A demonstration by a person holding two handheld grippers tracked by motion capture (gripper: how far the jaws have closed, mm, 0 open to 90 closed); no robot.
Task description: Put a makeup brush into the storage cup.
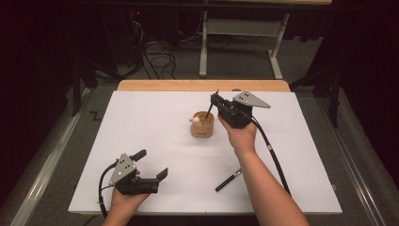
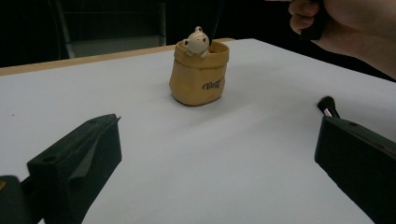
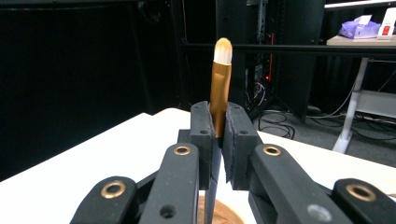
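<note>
While the right hand-held gripper (image 1: 216, 99) clamps a makeup brush (image 3: 219, 93) upright between its pads, just above the bear-topped holder (image 1: 202, 124), the left hand-held gripper (image 1: 151, 164) rests released, well apart.

A white rectangular board (image 1: 155, 155) covers the surface, whose light wooden edge (image 1: 160, 85) shows along the far side; beyond it, on grey carpeted floor (image 1: 235, 61), stand a white metal table frame (image 1: 203, 47) and loose black cables (image 1: 160, 59).

I can make out one dark script word, seemingly "Dolly", on the front of the yellow sack-shaped pot (image 2: 199, 74).
</note>
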